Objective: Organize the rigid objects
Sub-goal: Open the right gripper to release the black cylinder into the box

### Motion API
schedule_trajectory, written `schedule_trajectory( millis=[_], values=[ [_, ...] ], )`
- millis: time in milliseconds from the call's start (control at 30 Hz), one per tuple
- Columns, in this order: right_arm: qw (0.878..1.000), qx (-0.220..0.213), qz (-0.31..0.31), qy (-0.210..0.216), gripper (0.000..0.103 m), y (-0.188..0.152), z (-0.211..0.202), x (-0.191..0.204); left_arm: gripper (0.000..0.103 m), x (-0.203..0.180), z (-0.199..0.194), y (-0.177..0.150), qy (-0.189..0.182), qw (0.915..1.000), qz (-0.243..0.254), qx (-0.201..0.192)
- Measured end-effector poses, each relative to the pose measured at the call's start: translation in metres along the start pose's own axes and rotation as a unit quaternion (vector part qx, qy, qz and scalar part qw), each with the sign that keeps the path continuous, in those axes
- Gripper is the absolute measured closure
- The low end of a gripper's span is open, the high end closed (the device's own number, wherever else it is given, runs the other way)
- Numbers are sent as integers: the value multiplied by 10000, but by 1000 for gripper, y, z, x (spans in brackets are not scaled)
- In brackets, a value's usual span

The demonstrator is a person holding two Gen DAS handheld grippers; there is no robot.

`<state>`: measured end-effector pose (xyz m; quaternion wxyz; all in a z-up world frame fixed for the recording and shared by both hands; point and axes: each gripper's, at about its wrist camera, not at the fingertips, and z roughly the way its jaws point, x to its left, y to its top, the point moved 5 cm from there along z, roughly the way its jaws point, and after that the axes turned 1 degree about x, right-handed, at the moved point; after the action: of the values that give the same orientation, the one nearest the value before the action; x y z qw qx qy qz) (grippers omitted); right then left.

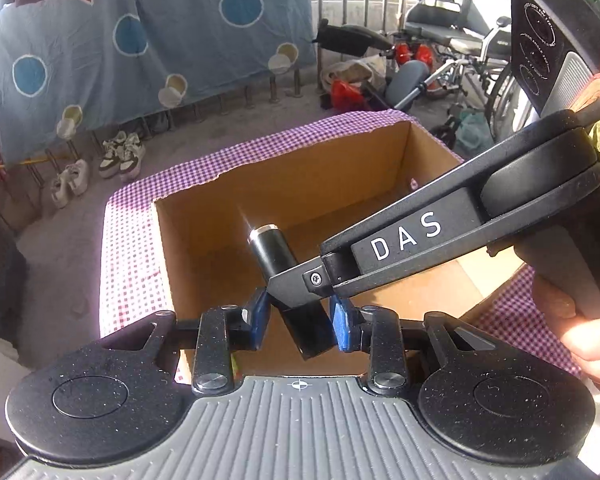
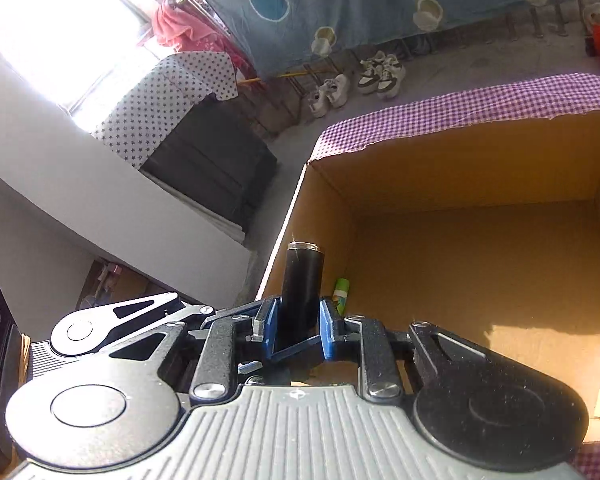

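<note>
A black cylinder [image 1: 274,254] with a silver end cap hangs tilted over an open cardboard box [image 1: 284,168]. My left gripper [image 1: 300,322] is shut on its lower part, blue pads on either side. The right gripper's long black finger [image 1: 384,248] reaches in from the right and crosses the cylinder just above those pads. In the right wrist view the same cylinder [image 2: 302,276] stands upright between the blue pads of my right gripper [image 2: 296,328], which is shut on it. The box [image 2: 460,160] lies beyond, and the cylinder's bottom end is hidden.
The box sits on a table with a purple checked cloth [image 1: 132,248]. A small green-capped tube [image 2: 342,290] lies in the box's near left corner. A hand [image 1: 588,336] holds the right gripper's handle. Shoes [image 1: 120,156], a wheelchair [image 1: 460,36] and a blue hanging sheet [image 1: 140,40] stand beyond.
</note>
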<state>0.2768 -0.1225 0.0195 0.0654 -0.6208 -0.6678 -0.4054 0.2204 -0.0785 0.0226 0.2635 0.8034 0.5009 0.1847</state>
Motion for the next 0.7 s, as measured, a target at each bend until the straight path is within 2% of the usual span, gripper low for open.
schedule_trajectory(
  millis=[167,267,367,500,700],
  values=[
    [9977,544,396,-96,79,27,59,-32,71,29,48,1,-54,9973,-268,680],
    [9958,706,558,-163,79,37,86,-46,71,39,66,0,61,9954,-337,893],
    [9947,753,672,-204,80,44,103,-55,71,39,67,3,342,9961,-134,796],
    [9940,753,761,-212,80,47,112,-61,70,41,62,8,353,9965,-201,731],
    [9971,434,615,-108,79,43,75,-54,60,43,41,13,214,9985,-259,437]
  ],
)
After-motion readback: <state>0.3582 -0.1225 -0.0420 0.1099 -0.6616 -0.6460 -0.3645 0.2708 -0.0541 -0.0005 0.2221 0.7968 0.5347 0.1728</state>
